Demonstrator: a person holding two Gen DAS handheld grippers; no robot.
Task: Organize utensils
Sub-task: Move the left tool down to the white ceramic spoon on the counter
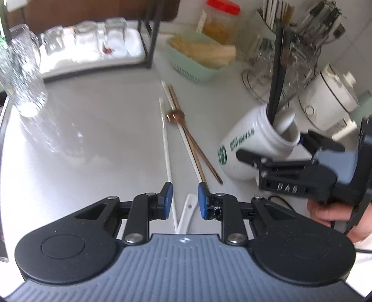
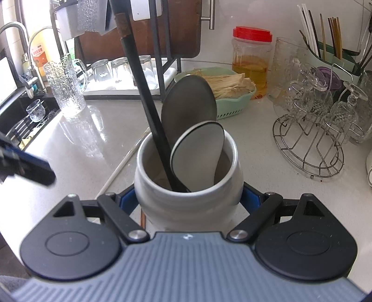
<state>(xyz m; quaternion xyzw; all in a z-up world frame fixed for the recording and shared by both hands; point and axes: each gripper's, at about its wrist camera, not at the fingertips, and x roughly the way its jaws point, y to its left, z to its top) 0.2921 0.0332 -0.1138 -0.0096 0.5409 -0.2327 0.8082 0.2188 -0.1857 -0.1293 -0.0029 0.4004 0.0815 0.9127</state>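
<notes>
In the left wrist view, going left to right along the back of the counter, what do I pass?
Textured glass mug → tray of upturned glasses → green basket → red-lidded jar → wire glass rack → white pot with lid.

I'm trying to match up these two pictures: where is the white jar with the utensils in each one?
Left wrist view: the white jar stands at right of centre, tilted, held from the right by the right gripper.
Right wrist view: the same jar sits at bottom centre, clamped between the jaws.
Shared landmark: the red-lidded jar at the back.
</notes>
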